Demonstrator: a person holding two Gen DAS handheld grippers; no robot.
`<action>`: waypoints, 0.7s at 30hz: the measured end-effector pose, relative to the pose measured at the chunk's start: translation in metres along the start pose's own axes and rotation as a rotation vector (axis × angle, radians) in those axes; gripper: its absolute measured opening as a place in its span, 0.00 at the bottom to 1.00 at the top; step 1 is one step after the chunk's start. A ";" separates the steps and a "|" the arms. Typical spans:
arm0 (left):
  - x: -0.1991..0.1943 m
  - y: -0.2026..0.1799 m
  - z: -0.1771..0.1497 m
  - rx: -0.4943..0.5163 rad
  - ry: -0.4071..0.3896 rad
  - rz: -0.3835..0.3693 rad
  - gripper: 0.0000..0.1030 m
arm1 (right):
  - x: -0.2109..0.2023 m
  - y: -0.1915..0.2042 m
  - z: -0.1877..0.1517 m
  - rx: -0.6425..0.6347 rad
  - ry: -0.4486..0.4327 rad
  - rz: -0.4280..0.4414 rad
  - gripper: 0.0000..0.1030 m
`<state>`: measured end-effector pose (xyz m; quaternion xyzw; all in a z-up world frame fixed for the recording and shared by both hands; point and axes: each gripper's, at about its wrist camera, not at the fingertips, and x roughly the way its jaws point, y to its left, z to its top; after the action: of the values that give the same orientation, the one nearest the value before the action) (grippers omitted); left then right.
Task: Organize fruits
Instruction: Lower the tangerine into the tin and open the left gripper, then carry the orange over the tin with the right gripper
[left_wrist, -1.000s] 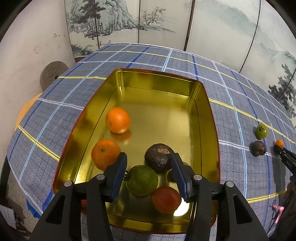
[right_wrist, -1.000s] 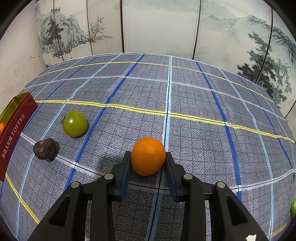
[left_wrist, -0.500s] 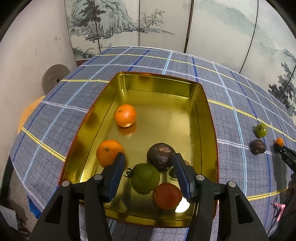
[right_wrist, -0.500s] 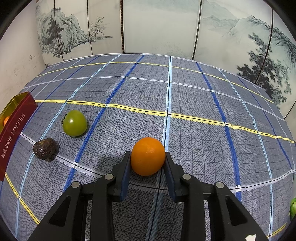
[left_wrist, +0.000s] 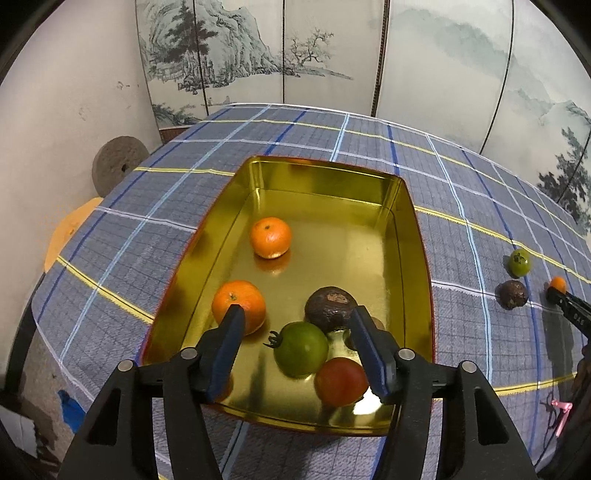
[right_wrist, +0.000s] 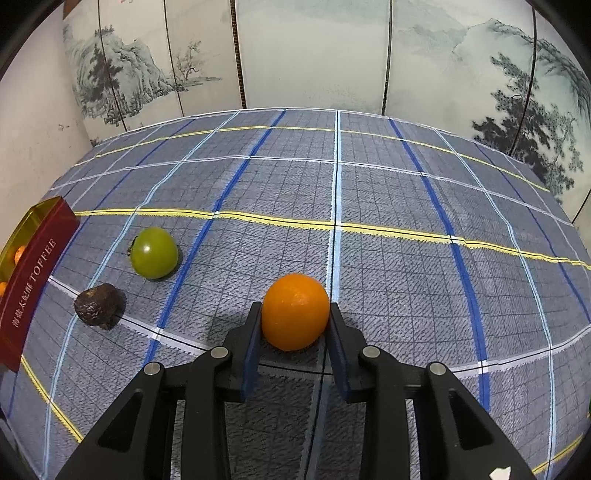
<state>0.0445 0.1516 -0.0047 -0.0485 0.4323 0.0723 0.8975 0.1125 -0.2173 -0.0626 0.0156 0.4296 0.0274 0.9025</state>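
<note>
On the plaid blue tablecloth | right gripper was clamped on round orange fruit | gold rectangular tin lay to its left, past green tomato | left gripper was opening over tin, holding nothing.

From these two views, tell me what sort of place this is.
Probably a home-style room staged for recording: a table under a plaid tablecloth, a painted folding screen behind it, and a toffee tin holding fruit.
</note>
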 end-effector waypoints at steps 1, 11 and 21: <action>-0.002 0.002 0.000 -0.003 -0.006 0.003 0.60 | -0.002 0.000 0.001 0.000 -0.001 0.005 0.29; -0.018 0.023 -0.001 -0.041 -0.035 0.044 0.63 | -0.034 0.040 0.028 -0.046 -0.070 0.129 0.29; -0.030 0.050 -0.008 -0.090 -0.040 0.089 0.64 | -0.054 0.155 0.029 -0.245 -0.063 0.365 0.29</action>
<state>0.0115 0.1975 0.0124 -0.0682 0.4123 0.1326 0.8987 0.0949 -0.0658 0.0056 -0.0159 0.3845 0.2420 0.8907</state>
